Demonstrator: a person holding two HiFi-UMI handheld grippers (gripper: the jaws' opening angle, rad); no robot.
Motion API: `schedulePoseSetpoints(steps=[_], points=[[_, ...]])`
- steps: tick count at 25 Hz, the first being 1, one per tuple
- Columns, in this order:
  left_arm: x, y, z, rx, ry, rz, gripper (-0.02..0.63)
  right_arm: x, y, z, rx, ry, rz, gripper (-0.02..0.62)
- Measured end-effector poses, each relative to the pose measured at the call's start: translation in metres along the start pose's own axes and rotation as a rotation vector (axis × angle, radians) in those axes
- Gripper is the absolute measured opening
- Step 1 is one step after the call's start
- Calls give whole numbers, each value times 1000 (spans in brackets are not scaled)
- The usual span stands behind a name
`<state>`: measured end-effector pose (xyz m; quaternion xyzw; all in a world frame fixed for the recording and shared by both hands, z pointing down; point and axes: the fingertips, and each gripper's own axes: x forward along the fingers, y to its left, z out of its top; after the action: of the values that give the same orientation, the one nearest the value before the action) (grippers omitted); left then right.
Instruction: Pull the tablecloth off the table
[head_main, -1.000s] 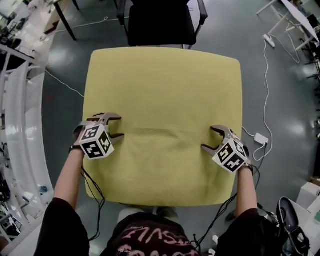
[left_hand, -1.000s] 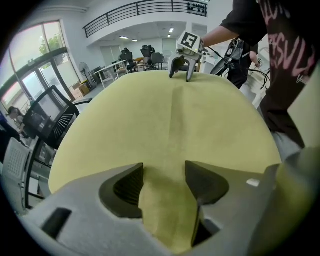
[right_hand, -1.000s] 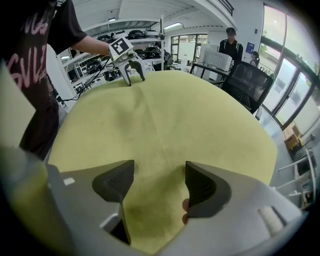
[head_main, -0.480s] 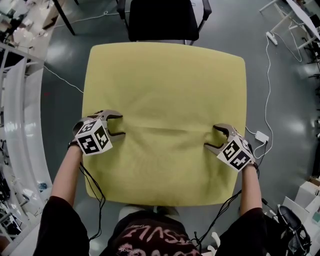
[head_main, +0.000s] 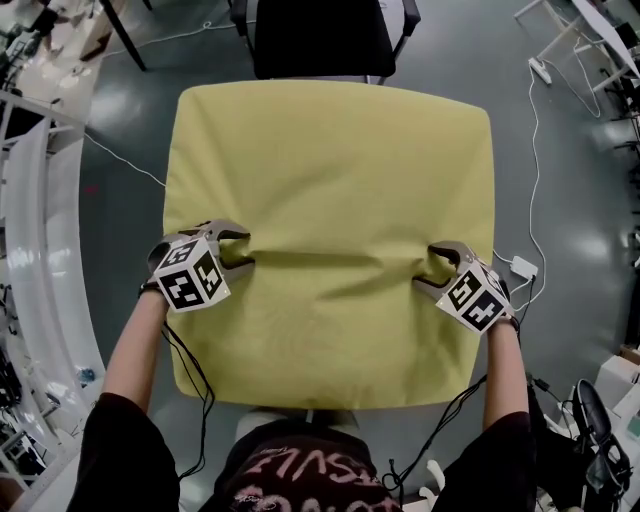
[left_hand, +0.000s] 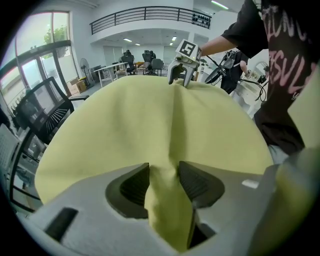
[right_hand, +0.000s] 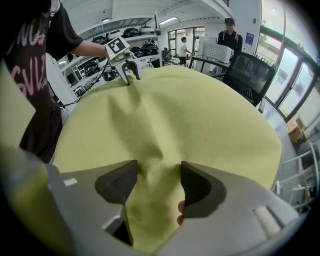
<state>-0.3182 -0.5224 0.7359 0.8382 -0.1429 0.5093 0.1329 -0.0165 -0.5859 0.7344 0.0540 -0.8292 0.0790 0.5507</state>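
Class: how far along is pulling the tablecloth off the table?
Done: both grippers rest on the tablecloth. In hand: jaws have just been closing; left gripper pinches a fold, right gripper has cloth bunched between open jaws. Left: the whole pull; cloth lies fully spread.

A black T-shirt (head_main: 300, 478) with pinkish lettering across the chest; short black sleeves (head_main: 122, 440) on both arms; the left gripper (head_main: 243, 250) and right gripper (head_main: 424, 266) are pale grey, each with two curved jaws lined with dark ribbed pads (left_hand: 135, 187); behind the jaws sits a white cube (head_main: 190, 280) printed with black square markers; thin black cables (head_main: 197, 382) trail from both grippers to the near side
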Motion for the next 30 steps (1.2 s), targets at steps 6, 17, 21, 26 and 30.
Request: schedulePoseSetpoints(steps=[6,17,21,26,30], points=[[0,1,-1,7,3,0,172,1,3,4,16,10,-11,242],[-1,-17,-3,44,49,4,86,1,22,3,47,18,-63,124],[-2,-25,-3,-1,24,79,24,-1,31,2,54,9,-92,74],[-4,-27,-6,-150,-13,180,8,-6,42,-4,59,-43,-155,17],[-5,-57,-14,-206,-14,161,8,-13,70,-19,84,-62,-137,17]])
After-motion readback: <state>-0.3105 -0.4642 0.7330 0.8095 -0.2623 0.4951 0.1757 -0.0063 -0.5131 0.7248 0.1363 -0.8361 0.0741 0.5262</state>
